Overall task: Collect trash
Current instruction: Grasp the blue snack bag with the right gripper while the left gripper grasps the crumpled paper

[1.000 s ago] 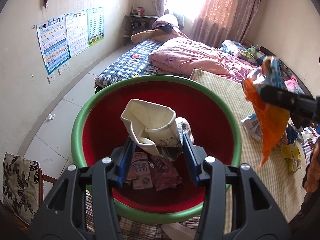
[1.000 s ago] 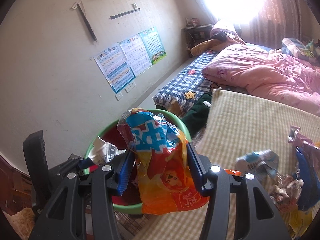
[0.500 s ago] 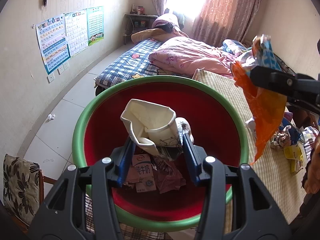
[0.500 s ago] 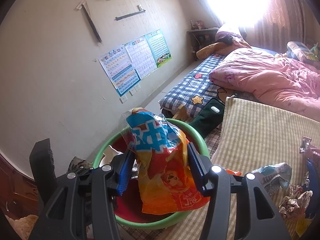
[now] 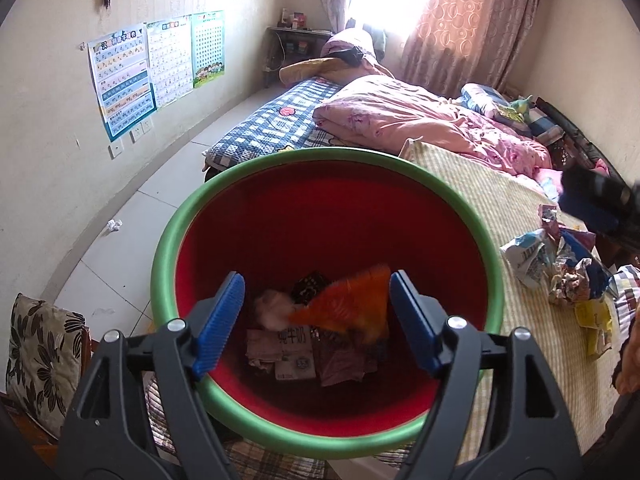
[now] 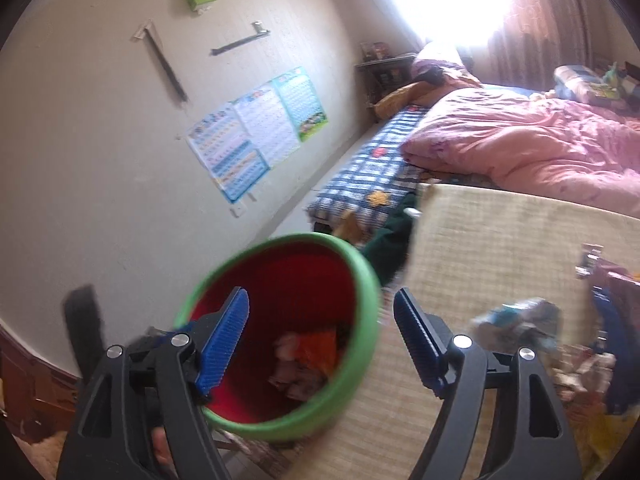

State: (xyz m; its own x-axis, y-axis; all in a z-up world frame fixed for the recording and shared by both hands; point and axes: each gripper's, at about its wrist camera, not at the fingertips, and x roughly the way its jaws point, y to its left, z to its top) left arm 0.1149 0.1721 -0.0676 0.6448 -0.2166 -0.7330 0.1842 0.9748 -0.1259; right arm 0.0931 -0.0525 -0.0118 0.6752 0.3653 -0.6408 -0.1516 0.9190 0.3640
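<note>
Wrappers (image 5: 560,264) lie on the bed's mat, right of the bucket (image 5: 320,438); our right tool (image 6: 320,344) is nearer, both tools having just opened, empty, left tool (image 5: 314,320) over the bucket.

The bin (image 5: 168,264) was red inside with a green rim. In it lay an orange wrapper (image 5: 352,308), blurred, over a pale milk carton (image 5: 294,354) printed with dark characters. Both the left claw (image 5: 316,320) and the right claw (image 6: 320,340) had black frames and ribbed blue pads. The mat (image 5: 500,200) was straw-yellow with a fine check. The quilt (image 5: 420,124) was pink with small flowers, the mattress cover (image 5: 272,128) blue-and-white plaid. The curtain (image 5: 460,28) was dusty pink with ring patterns. The cushion (image 5: 44,352) was beige with dark leaves.
</note>
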